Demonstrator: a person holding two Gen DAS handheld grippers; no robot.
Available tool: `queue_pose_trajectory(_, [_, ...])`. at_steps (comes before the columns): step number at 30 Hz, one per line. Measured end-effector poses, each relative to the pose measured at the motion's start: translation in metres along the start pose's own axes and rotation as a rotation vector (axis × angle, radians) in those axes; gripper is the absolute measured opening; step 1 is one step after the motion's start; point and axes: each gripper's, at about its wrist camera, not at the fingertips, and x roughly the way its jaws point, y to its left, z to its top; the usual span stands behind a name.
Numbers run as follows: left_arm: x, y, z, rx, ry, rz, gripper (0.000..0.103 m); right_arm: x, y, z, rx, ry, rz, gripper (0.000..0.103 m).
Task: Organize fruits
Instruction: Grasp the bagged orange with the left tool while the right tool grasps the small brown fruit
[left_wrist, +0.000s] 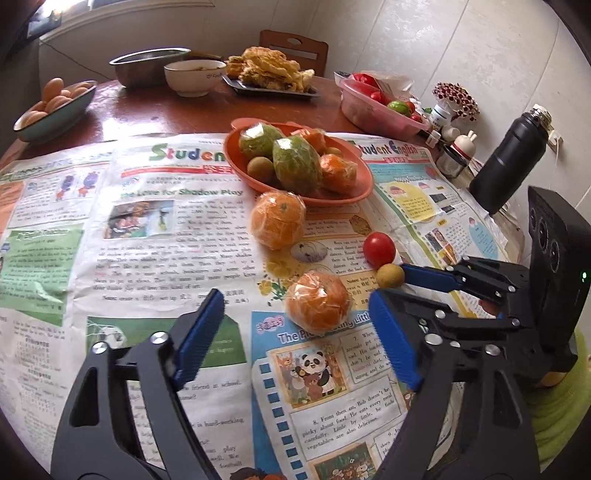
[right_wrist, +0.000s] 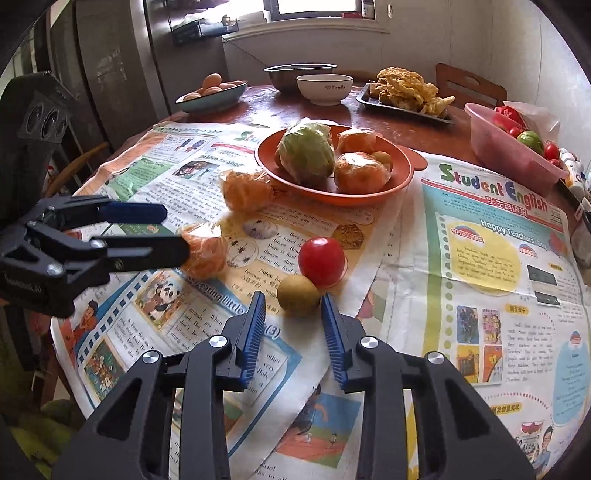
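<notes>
Table (left_wrist: 155, 110) inspected, newspaper (left_wrist: 166, 236) spread over near half, presumably to keep loose fruit off the bare wood while sorting.

Placement: orange plate (left_wrist: 364, 184) sits at centre as collection pt; loose fruit lies on the paper just in front of it, within reach of both claws.

- Left claw (left_wrist: 295, 299): released, jaws wide, aimed down at near wrapped orange (left_wrist: 317, 301), which lies between the tips w/ a gap each side. Wide stance suits the fruit's bulk and slippery film.
- Right claw (right_wrist: 292, 295): jaws narrowed but not clenched; small brown fruit (right_wrist: 298, 295) sits at the tips, no firm pinch visible. Narrow set matches a small, round item likely to roll.
- Red tomato (right_wrist: 321, 261) rests against the brown fruit, so a careless nip could nudge it.

Count, loose on paper: wrapped oranges 2 (second one (left_wrist: 277, 219) near plate rim), tomato 1, brown fruit 1.

Count, on plate: green wrapped fruit 2, wrapped oranges 2, brown fruit 2.

Judgement: task approx. half done; 4 items outstanding
</notes>
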Motion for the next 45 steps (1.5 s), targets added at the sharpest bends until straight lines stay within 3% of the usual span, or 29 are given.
queue_pose_trajectory(4, [0.004,-0.002,0.001,0.008,0.010,-0.012,0.061,0.003,0.000,0.002,-0.021,-0.004,-0.008,0.024])
queue_pose_trajectory(11, [0.016,-0.010,0.001,0.034,0.038,-0.030,0.048,0.001,-0.002,0.000,-0.027,-0.008,0.008,0.023])
queue_pose_trajectory(19, [0.026,-0.018,0.000,0.093,0.056,0.018,0.034,-0.006,-0.005,-0.004,-0.015,-0.021,0.023,0.023])
queue_pose_trajectory(29, [0.017,-0.017,0.005,0.092,0.038,0.008,0.033,-0.016,-0.012,-0.002,0.008,-0.049,0.044,0.023])
queue_pose_trajectory(45, [-0.003,0.001,0.049,0.057,-0.026,0.034,0.033,-0.025,-0.029,0.027,0.013,-0.100,0.051,0.023])
